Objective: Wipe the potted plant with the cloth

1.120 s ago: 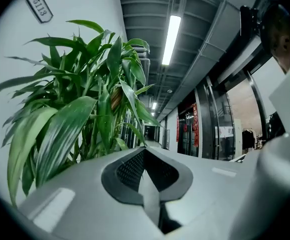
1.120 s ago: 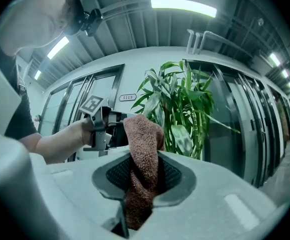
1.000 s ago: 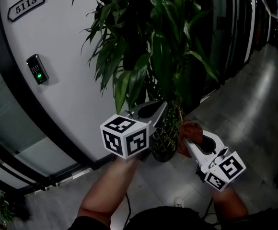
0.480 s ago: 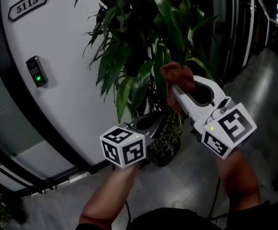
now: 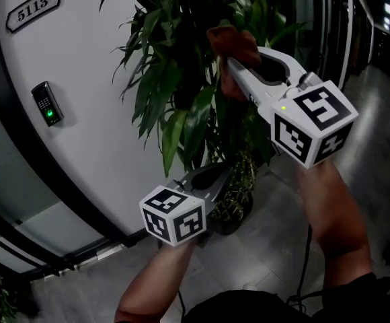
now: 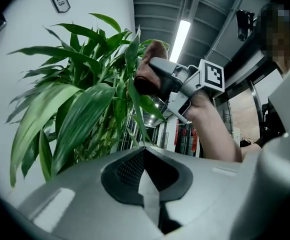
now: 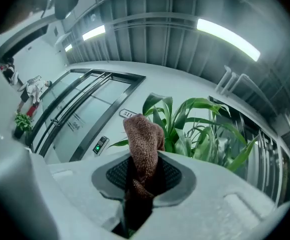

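A tall potted plant (image 5: pixel 195 79) with long green leaves stands against a white wall, its pot (image 5: pixel 230 210) on the floor. My right gripper (image 5: pixel 227 64) is raised among the upper leaves and is shut on a brown cloth (image 5: pixel 234 44), which bunches out past the fingertips. In the right gripper view the cloth (image 7: pixel 143 143) sticks up between the jaws, with the plant's leaves (image 7: pixel 200 129) just beyond. My left gripper (image 5: pixel 226 168) is held low near the pot, pointing level, shut and empty. In the left gripper view the shut left gripper (image 6: pixel 147 151) faces the leaves (image 6: pixel 80 114) and the cloth (image 6: pixel 146 76).
The curved white wall carries a number plate (image 5: pixel 32 9) and a keypad reader (image 5: pixel 47 104) with a green light. Dark glass panels (image 5: pixel 356 25) line the right side. Grey polished floor (image 5: pixel 363 153) spreads to the right of the pot.
My right gripper has risen with the cloth from beside the pot up into the upper leaves. The left gripper has stayed low by the pot.
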{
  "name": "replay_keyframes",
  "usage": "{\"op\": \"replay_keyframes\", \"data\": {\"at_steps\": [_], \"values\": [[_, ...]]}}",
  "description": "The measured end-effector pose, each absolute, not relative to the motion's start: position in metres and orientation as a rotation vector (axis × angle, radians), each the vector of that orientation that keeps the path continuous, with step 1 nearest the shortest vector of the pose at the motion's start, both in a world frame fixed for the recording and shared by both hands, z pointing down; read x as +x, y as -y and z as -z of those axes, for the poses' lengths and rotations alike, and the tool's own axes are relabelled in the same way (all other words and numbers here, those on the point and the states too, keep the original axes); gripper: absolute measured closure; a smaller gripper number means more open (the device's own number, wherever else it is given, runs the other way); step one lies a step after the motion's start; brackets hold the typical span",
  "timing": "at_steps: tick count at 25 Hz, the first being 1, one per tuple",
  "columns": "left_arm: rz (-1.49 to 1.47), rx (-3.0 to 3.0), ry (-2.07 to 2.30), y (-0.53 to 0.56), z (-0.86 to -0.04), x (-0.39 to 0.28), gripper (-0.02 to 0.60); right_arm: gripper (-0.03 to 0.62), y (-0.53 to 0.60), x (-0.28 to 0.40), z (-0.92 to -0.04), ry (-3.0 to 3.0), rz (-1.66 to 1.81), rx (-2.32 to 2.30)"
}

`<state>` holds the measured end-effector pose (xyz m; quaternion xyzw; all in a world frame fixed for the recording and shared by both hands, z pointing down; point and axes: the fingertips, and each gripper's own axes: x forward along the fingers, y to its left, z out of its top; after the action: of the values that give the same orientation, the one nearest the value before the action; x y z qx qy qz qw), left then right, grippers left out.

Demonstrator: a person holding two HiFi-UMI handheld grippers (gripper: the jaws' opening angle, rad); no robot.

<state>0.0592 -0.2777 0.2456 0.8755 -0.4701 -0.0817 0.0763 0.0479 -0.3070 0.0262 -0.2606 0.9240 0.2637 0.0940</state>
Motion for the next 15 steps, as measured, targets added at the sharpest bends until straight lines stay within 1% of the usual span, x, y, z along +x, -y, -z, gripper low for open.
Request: {"op": "replay_keyframes", "data": {"at_steps": [15], "values": [[0.250, 2.634, 1.384, 0.274, -0.245, 0.064, 0.566, 0.519, 0.312, 0.030, -0.073, -2.860, -0.738, -0.753]]}}
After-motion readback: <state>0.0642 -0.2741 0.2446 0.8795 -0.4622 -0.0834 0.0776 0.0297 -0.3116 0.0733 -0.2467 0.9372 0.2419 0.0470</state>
